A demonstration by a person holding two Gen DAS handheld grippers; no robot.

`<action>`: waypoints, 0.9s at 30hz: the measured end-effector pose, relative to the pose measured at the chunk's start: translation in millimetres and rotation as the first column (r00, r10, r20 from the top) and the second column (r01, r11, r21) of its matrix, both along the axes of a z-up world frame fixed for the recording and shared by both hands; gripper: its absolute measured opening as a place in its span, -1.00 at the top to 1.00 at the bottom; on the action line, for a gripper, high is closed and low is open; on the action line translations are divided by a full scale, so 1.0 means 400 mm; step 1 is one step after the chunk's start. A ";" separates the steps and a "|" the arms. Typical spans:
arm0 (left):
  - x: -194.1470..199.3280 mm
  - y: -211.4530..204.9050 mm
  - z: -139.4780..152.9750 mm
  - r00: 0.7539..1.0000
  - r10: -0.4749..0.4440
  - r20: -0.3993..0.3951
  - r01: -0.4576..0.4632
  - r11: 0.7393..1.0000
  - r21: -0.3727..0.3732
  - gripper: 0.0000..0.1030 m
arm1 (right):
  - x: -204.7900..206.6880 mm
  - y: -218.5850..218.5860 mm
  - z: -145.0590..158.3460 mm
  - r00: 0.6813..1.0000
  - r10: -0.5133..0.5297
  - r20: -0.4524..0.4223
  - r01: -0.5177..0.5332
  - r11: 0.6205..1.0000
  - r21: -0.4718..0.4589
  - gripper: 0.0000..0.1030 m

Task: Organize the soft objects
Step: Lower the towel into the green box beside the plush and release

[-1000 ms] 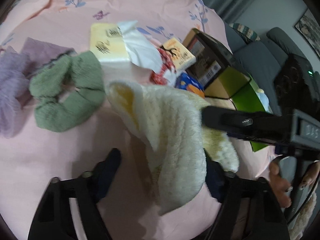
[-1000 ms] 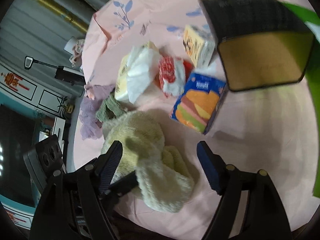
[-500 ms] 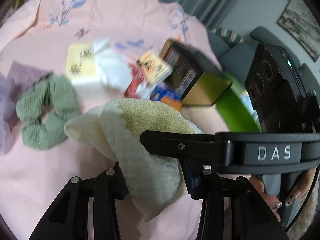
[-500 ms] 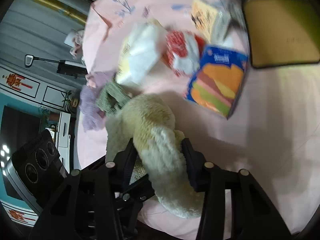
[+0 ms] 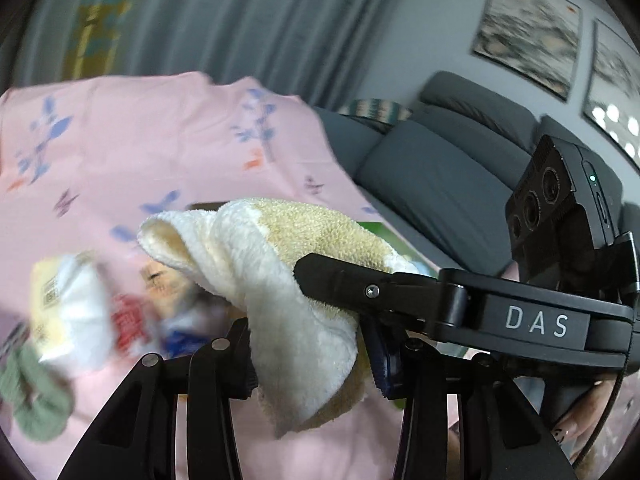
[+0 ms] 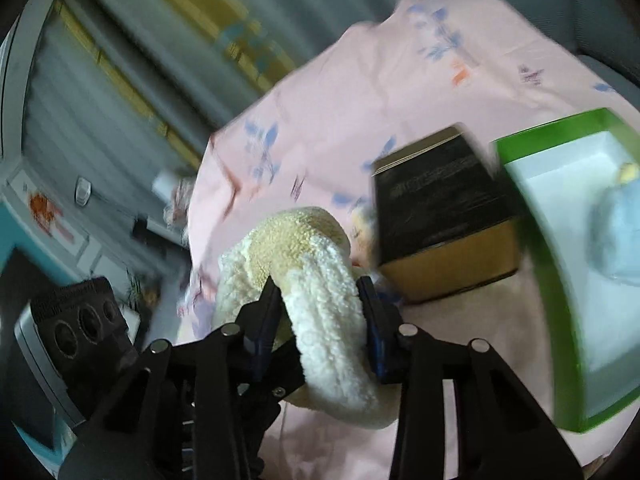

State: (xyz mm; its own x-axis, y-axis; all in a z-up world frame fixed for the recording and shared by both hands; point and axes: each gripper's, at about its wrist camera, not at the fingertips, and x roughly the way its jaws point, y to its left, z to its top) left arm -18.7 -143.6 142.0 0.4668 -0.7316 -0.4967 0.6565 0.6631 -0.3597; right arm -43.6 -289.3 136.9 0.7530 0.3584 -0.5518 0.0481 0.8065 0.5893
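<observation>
Both grippers grip the same piece of fluffy cream-and-tan cloth [image 5: 280,264], which hangs in the air above the pink flowered tablecloth [image 5: 132,148] instead of lying on the bench. The left gripper [image 5: 308,356] has its jaws clamped on the lower fold, the fabric bunched between the blue pads and spilling down in front of them; the right gripper [image 6: 320,320] has its jaws pressed on a thick rolled section of the same cloth, seen in the right wrist view as a fat loop arching up and away from the fingers. In the left wrist view the right tool's black arm crosses over the cloth from the right, so the two holds sit close together. Two holds on one limp item probably serve to keep it from sagging or unrolling while it is carried. The likely goal is the green-rimmed tray [image 6: 560,292] with a white floor at the right, where a pale blue soft thing [image 6: 616,236] already lies; a dark box with a tan side [image 6: 444,216] stands between cloth and tray, so the carry must clear it. On the bench to the left, blurred, lie a green scrunchie [image 5: 36,400] and some packets [image 5: 68,304], not yet sorted.
</observation>
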 end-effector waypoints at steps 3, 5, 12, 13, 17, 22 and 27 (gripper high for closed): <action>-0.001 -0.089 0.008 0.998 -0.059 0.006 0.059 0.998 0.014 0.18 | -0.034 -0.069 0.010 0.993 -0.114 0.016 0.115 0.993 -0.013 0.34; -0.001 -0.146 0.008 0.995 -0.101 -0.001 0.101 0.995 0.025 0.18 | -0.048 -0.104 0.011 0.985 -0.173 0.016 0.174 0.985 -0.019 0.43; -0.026 -0.302 0.001 0.971 -0.241 -0.004 0.241 0.970 0.044 0.18 | -0.133 -0.237 0.002 0.938 -0.345 0.007 0.345 0.938 -0.019 0.47; -0.027 -0.317 -0.002 0.967 -0.254 -0.011 0.254 0.966 0.041 0.18 | -0.143 -0.254 -0.001 0.929 -0.369 0.001 0.369 0.929 -0.019 0.47; -0.040 -0.374 -0.017 0.953 -0.301 -0.041 0.303 0.952 0.044 0.18 | -0.168 -0.293 -0.011 0.894 -0.447 -0.017 0.446 0.894 -0.031 0.52; -0.061 -0.424 -0.045 0.946 -0.317 -0.068 0.323 0.941 0.099 0.18 | -0.191 -0.339 -0.033 0.844 -0.533 -0.057 0.529 0.845 -0.075 0.60; -0.068 -0.438 -0.066 0.948 -0.309 -0.074 0.316 0.938 0.140 0.18 | -0.193 -0.356 -0.046 0.821 -0.566 -0.080 0.557 0.823 -0.108 0.60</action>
State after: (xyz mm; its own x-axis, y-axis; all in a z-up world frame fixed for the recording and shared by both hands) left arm -45.9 -318.8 115.7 0.1982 -0.7530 -0.6275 0.8228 0.4757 -0.3109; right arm -120.9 -431.6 118.4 0.7474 -0.1554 -0.6459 0.5636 0.6631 0.4926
